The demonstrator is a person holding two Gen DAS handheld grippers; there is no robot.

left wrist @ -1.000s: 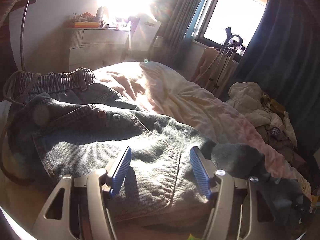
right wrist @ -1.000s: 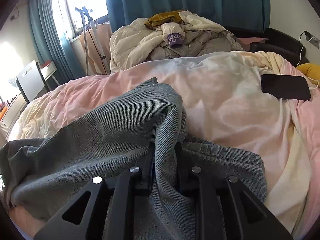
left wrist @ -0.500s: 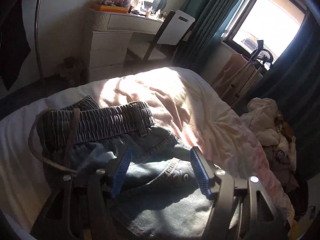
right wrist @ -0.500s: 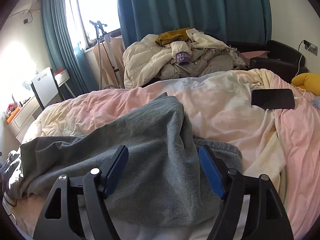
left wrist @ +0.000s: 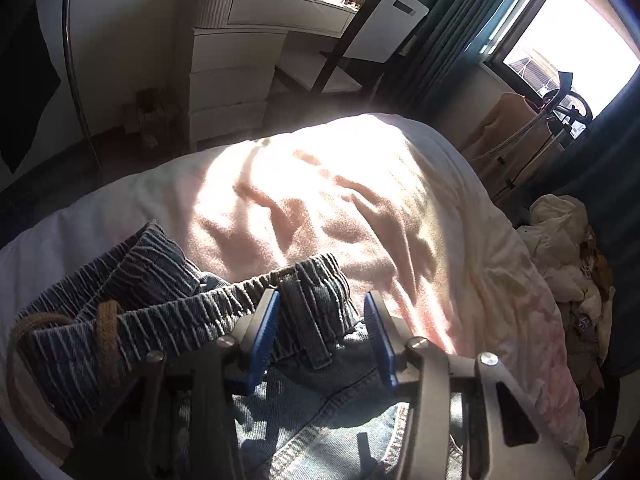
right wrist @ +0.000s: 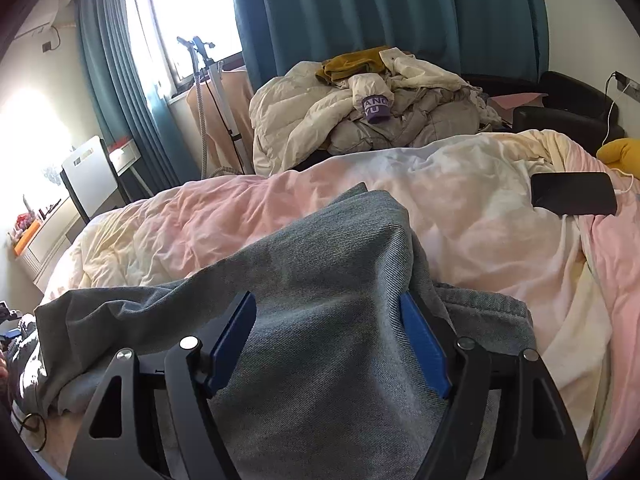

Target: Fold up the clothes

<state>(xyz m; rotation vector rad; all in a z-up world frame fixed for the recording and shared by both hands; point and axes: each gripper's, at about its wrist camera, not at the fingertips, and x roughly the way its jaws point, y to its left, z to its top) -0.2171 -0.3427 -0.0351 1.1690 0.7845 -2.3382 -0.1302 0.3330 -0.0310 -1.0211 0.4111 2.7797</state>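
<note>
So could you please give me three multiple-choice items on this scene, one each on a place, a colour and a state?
1. Where does the phone lie?
A) on the bed
B) on the desk
C) on the chair

2. What colour are the tong pads?
A) red
B) blue
C) green

3. How do the right tongs stand?
A) shut on the jeans
B) shut on the phone
C) open over the jeans

Answers: 1 A, the phone rests on the pink duvet. 2 B, both pads show blue. 3 C, the pads stand wide apart above the jeans.
</note>
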